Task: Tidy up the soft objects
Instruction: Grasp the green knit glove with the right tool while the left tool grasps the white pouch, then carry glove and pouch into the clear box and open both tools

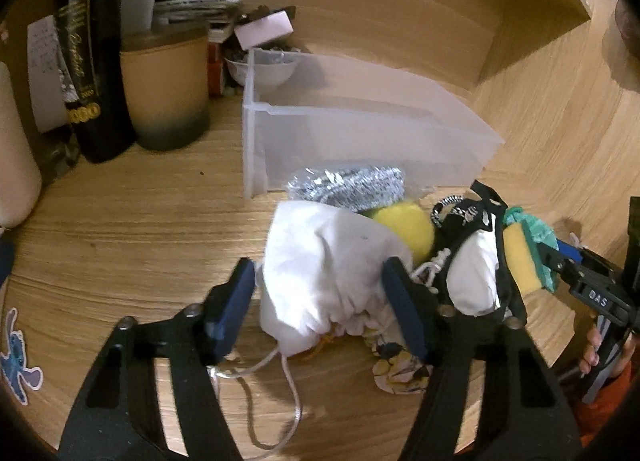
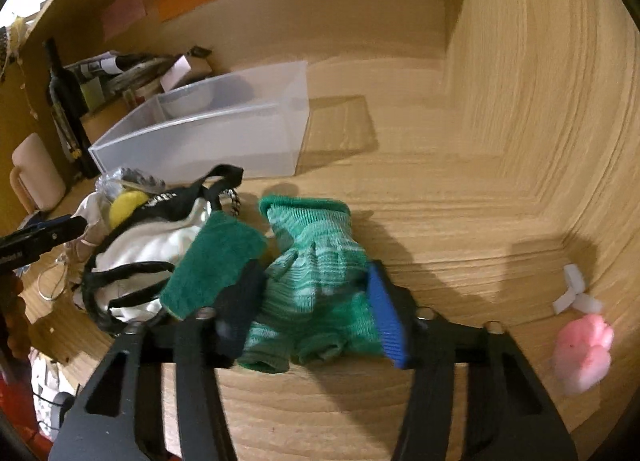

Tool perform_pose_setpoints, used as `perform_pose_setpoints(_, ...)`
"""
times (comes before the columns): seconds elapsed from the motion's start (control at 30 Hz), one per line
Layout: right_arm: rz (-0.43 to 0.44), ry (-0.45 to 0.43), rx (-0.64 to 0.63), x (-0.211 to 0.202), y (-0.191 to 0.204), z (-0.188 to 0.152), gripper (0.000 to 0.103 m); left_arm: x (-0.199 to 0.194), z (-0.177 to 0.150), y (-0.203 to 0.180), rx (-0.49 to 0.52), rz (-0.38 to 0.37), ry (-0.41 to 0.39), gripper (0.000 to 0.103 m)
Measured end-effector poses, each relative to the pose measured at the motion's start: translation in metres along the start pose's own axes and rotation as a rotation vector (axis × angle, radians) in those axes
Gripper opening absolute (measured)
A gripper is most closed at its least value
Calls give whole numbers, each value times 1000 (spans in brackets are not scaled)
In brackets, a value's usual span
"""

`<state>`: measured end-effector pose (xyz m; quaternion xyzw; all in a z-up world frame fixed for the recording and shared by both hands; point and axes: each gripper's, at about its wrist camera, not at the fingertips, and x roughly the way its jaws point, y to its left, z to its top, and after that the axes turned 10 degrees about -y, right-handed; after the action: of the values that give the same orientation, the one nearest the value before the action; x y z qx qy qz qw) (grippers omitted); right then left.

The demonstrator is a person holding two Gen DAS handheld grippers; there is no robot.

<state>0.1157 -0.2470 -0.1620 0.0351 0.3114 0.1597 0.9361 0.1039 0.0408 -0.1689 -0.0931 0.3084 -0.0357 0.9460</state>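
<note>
Currently left gripper (image 1: 320, 301) jaws wide, straddling the white drawstring pouch (image 1: 324, 273); right gripper (image 2: 316, 309) wide around the green knit glove (image 2: 316, 261), mid-desk (image 2: 440, 221) near the clear bin (image 2: 224, 133).

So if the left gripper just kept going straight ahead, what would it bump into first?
The white drawstring pouch, already sitting between the open left gripper fingers. Beyond it lie the silver scourer and the clear plastic bin, though depth is hard to judge.

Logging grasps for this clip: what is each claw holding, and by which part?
Left claw: around the white drawstring pouch at mid-body. Right claw: around the green knit glove, near its fingers. Firm contact cannot be told.
</note>
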Motion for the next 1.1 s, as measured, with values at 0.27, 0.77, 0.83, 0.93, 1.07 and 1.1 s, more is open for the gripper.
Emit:
perform_pose_setpoints(0.27, 0, -56, -7, -5, 2, 7, 12, -4, -3, -1, -10, -45, -2, 28)
perform_pose_setpoints(0.77, 18, -227, -23, -24, 14, 49, 11, -56, 29, 1, 31, 28, -178, 23)
perform_pose_setpoints(0.83, 40, -244, -26, -25, 17, 56, 11, -60, 37, -1, 39, 33, -205, 23)
perform_pose_setpoints(0.93, 61, -278, -44, -26, 25, 67, 11, -55, 55, -2, 53, 35, -244, 23)
perform_pose_setpoints(1.07, 94, -317, -77, -22, 36, 84, 11, -54, 79, -6, 67, 31, -290, 23)
perform_pose_setpoints(1.1, 100, -325, -84, -21, 39, 88, 11, -54, 84, -7, 69, 30, -299, 23)
